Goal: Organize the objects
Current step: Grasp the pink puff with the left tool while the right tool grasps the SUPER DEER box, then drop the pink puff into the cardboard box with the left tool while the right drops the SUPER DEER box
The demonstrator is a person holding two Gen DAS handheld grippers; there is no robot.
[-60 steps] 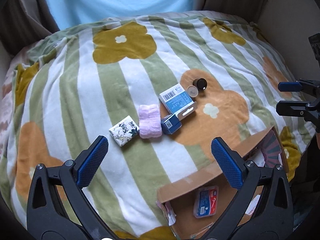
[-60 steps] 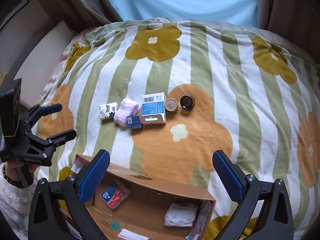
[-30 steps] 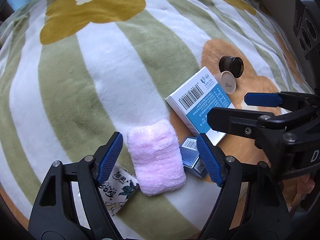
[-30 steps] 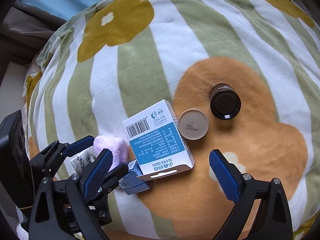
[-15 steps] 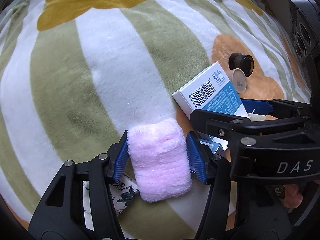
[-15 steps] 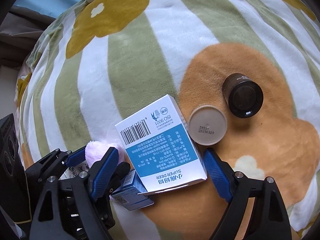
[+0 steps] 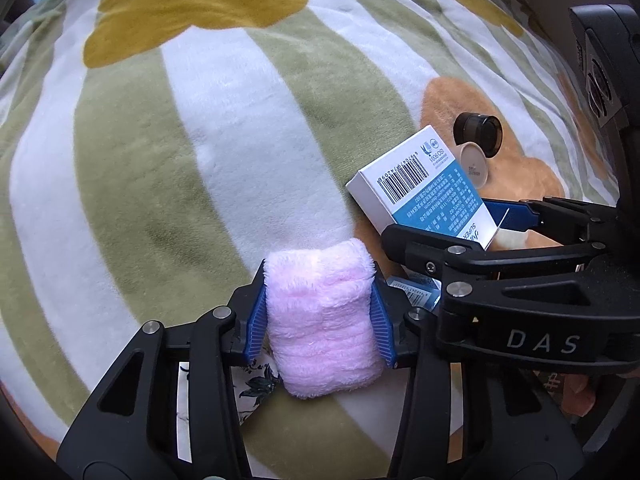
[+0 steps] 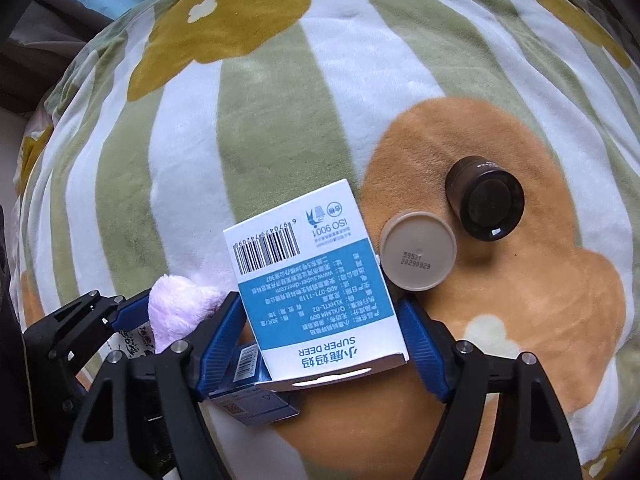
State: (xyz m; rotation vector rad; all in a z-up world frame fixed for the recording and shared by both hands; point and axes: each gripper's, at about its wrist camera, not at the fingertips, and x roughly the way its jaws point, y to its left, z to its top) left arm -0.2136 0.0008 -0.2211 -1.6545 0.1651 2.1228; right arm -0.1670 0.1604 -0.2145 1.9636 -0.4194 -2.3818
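Observation:
My left gripper [image 7: 318, 320] is shut on a fluffy pink cloth roll [image 7: 324, 316], its blue pads pressed into both sides. The roll also shows in the right wrist view [image 8: 182, 304]. My right gripper [image 8: 322, 340] is closed around a white and blue box [image 8: 316, 276], its pads touching both long sides. The box's far end is tilted up in the left wrist view [image 7: 424, 184]. A small dark blue box [image 8: 250, 396] lies under the big box's near corner. A floral packet [image 7: 252, 384] lies under the left gripper.
All lie on a soft blanket [image 8: 280, 100] with green and white stripes and orange flowers. A beige round lid [image 8: 418, 256] touches the box's right side. A dark brown jar [image 8: 486, 204] lies beside the lid. The two grippers are close together.
Both grippers closed: the left pads now squeeze the pink roll, the right pads now touch the white and blue box, whose far end has tipped up.

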